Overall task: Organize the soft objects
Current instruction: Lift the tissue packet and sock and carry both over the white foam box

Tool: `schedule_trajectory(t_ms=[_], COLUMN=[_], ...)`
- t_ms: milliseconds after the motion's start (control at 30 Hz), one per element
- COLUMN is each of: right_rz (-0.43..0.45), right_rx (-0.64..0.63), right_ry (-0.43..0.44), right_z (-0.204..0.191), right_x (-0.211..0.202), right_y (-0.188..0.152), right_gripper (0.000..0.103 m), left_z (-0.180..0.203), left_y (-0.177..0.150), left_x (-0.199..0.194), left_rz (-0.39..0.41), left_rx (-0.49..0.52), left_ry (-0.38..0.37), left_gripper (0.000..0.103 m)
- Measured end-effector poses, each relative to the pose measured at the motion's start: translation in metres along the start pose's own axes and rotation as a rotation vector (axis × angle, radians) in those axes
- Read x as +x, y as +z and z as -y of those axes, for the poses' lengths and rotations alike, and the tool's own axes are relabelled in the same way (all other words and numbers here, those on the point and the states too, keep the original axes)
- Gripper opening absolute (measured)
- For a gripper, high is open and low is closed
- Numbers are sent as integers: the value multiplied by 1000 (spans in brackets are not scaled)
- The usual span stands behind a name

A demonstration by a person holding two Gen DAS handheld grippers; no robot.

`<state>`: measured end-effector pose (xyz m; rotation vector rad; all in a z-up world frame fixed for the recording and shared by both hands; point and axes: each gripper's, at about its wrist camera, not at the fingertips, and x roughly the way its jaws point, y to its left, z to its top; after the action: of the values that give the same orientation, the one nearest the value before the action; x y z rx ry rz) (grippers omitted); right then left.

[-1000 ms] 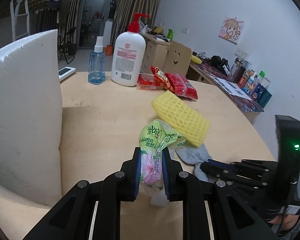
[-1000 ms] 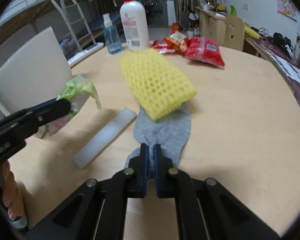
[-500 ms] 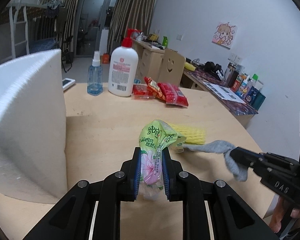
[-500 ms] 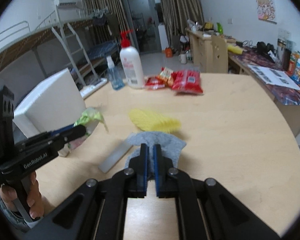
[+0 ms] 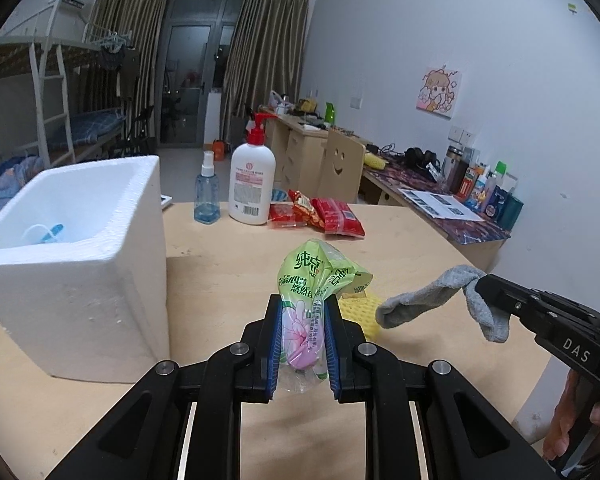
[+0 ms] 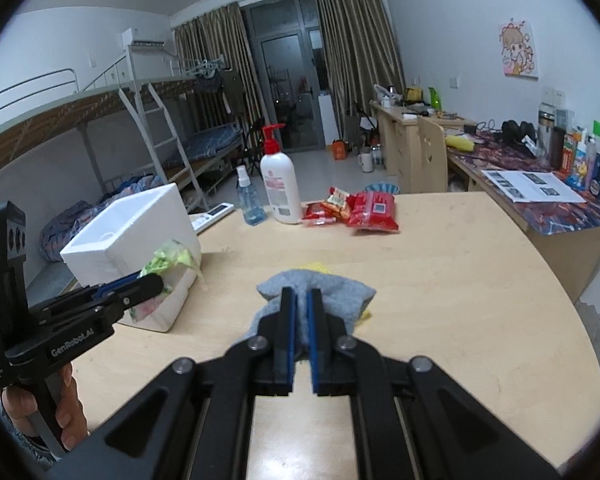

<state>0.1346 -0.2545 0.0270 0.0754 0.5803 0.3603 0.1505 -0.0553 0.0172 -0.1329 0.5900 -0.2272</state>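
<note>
While the left gripper (image 5: pixel 300 332) clamps a green tissue pack (image 5: pixel 314 292) between its blue pads above the table (image 5: pixel 220 276), the white foam box (image 5: pixel 76 248) stands to its left and a yellow sponge (image 5: pixel 364 312) lies just beyond its right finger. Seen from the right wrist, the right gripper (image 6: pixel 300 320) pinches a grey sock (image 6: pixel 332 292) off the table, the sponge peeking out behind the sock and the box well to its left.
</note>
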Motion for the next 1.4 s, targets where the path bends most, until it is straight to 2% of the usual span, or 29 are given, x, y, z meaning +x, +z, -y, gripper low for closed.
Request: schedule_trajectory(t_ms=[467,867,1133,1400], right_rz=[77,91,76,47], right_rx=[-13,-43,-86,-156], right_ry=[1,24,80,188], right_z=[-19,-37,-61,-106], right_x=[-42,-53,-44,-24], right_y=[-12,-20,-20,-18], right_gripper=[8,8,8,8], left_z=[14,17,0,-36], left_y=[-22,-31,-36,-43], left_x=[-50,-82,-91,-116], left_rz=[31,55,57,77], left_rx=[27,30,-6,-63], left_ry=[-13,-23,13,98], left_gripper=[20,20,20,20])
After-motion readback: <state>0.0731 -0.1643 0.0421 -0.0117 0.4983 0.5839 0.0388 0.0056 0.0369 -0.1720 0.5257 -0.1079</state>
